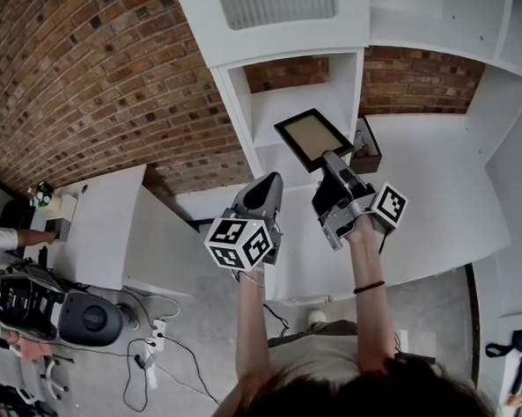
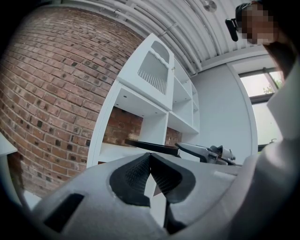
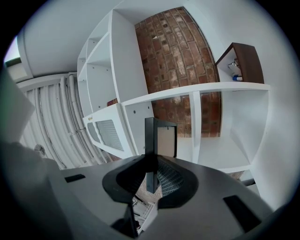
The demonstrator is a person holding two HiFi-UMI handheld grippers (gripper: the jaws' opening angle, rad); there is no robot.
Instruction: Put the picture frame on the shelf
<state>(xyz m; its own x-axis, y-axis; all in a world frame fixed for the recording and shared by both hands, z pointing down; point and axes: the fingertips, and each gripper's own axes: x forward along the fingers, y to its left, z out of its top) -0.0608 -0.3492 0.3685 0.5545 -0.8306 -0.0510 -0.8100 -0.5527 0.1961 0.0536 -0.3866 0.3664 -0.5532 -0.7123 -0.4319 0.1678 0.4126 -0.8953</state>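
— Head view first: where is the picture frame [image 1: 312,137]?
— Up in the air, in front of an open compartment of the white shelf [image 1: 300,97]. The right gripper [image 1: 330,160] has it by its near edge, and its pale face is turned towards the camera. I cannot tell whether it touches a board.
— And the left gripper [image 1: 267,183]?
— Just beside the right one, a little lower, pointing at the same shelf. A brick wall [image 1: 77,82] shows behind the shelf, and a small dark wooden box [image 1: 367,149] sits in the next bay, to the right of the frame.
— Left gripper view?
— Its two dark pads meet at the tips with nothing between them. Beyond them the frame shows edge-on as a dark bar, with the right gripper's nose against it.
— Right gripper view?
— The jaws are part-way apart and clamped on the black edge of the frame, which stands up between the pads. The white shelf boards and the brick lie behind it.
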